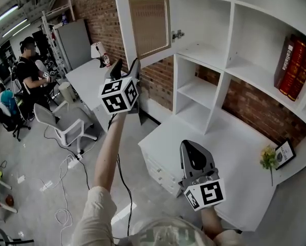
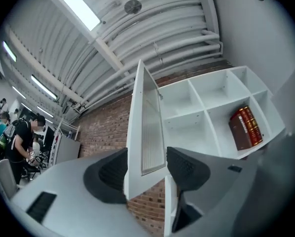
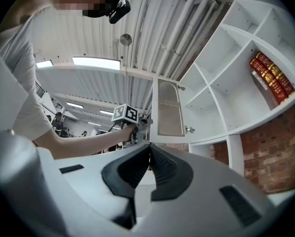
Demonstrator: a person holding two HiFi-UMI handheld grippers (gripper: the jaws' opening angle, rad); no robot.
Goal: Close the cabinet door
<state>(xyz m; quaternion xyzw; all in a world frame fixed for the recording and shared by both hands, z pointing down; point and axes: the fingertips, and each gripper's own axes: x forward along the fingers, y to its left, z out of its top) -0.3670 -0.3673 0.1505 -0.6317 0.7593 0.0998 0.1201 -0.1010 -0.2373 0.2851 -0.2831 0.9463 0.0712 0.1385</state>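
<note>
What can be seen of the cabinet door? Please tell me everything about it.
The cabinet door is a white frame, painted wood by its look, around a ribbed, translucent-looking panel. It stands wide open and upright, swung out from the white shelf unit. A small metal hinge shows at its inner edge. Its free lower corner lies between the open jaws of the left gripper; whether the pads touch it cannot be told.

Head view looks steeply down over the desk [image 1: 230, 147]; both gripper views tilt upward; all share the door [image 1: 149, 17].
</note>
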